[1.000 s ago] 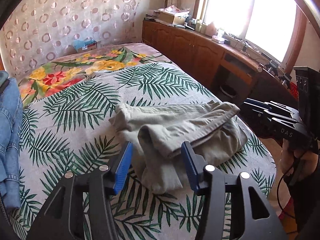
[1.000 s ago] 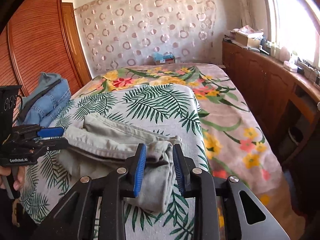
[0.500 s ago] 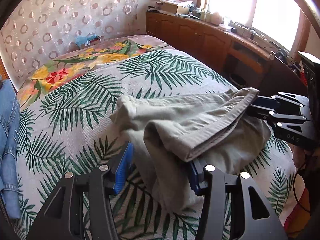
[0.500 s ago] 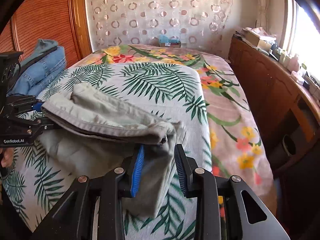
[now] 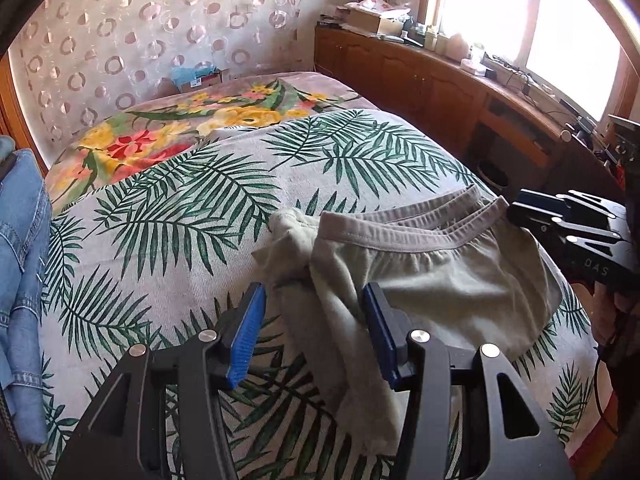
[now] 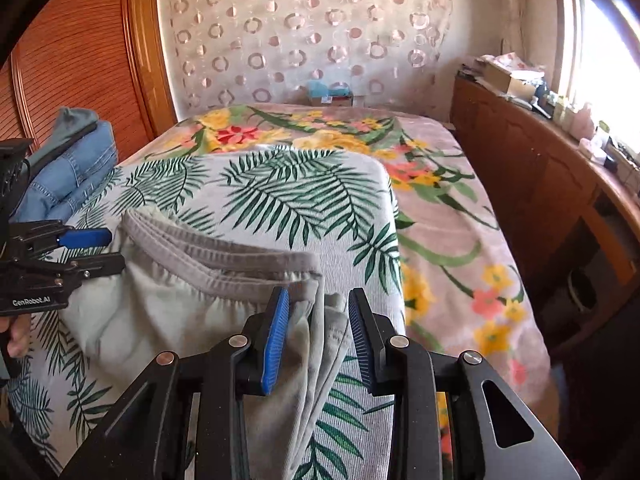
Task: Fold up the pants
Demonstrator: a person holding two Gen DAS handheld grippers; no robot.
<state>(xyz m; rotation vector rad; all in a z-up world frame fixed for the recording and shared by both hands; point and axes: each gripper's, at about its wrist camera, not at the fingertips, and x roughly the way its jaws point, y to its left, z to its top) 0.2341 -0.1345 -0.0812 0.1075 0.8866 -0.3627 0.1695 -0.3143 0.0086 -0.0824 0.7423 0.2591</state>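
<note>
Left gripper [image 5: 312, 332] sits low over the bed, jaws apart; a hanging fold of the grey pants [image 5: 432, 280] lies between the blue pads [image 5: 246, 340], cloth against the right-hand pad only, a clear gap at the other, so nothing is clamped. Right gripper [image 6: 318, 334] also has pants cloth bunched between its pads; jaws parted, and no firm pinch can be made out. Pants lie crumpled on the palm-leaf sheet [image 6: 304, 188] near the bed's near edge, waistband [image 6: 224, 256] up and facing the headboard. Folded jeans [image 6: 72, 172] are at the bed's left side. Wooden cabinets [image 6: 532, 184] run under the window.
</note>
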